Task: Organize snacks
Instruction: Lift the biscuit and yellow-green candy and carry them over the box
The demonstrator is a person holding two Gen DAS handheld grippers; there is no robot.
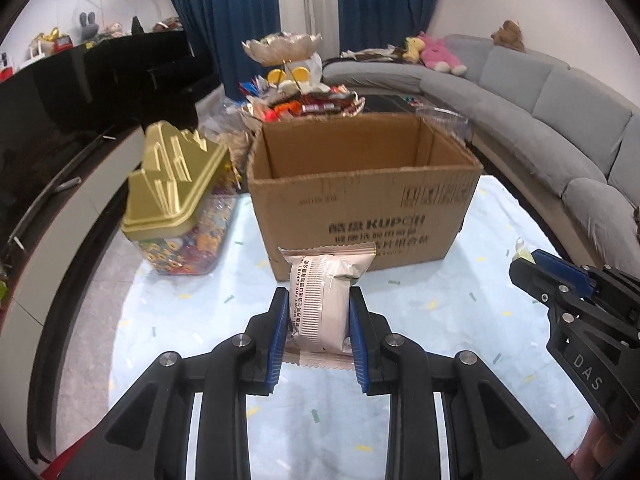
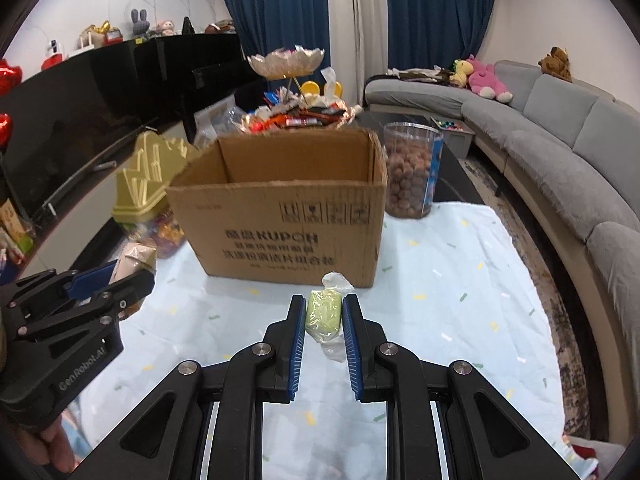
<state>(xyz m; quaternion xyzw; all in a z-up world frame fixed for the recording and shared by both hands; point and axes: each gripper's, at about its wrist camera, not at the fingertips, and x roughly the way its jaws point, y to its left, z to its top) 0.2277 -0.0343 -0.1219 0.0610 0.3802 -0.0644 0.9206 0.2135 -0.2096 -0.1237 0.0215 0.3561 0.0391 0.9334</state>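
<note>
Pads of the left gripper (image 1: 318, 324) were clamped on a pale wrapped snack (image 1: 322, 300); those of the right gripper (image 2: 323, 320) pinched a green sweet (image 2: 323, 314) in clear film. Either might have slipped, I judged, the film being slick and the sweet held narrowly. Ahead of both fingers lay bare cloth (image 2: 460, 300), then the open box (image 2: 288, 208), whose near wall could catch a low-carried snack. Left of it stood a gold-lidded jar (image 1: 176, 204), right a nut tub (image 2: 412, 172).

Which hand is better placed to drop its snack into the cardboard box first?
Neither clearly: left tongs grip the white packet, right tongs the green candy, both short of the cardboard box.
</note>
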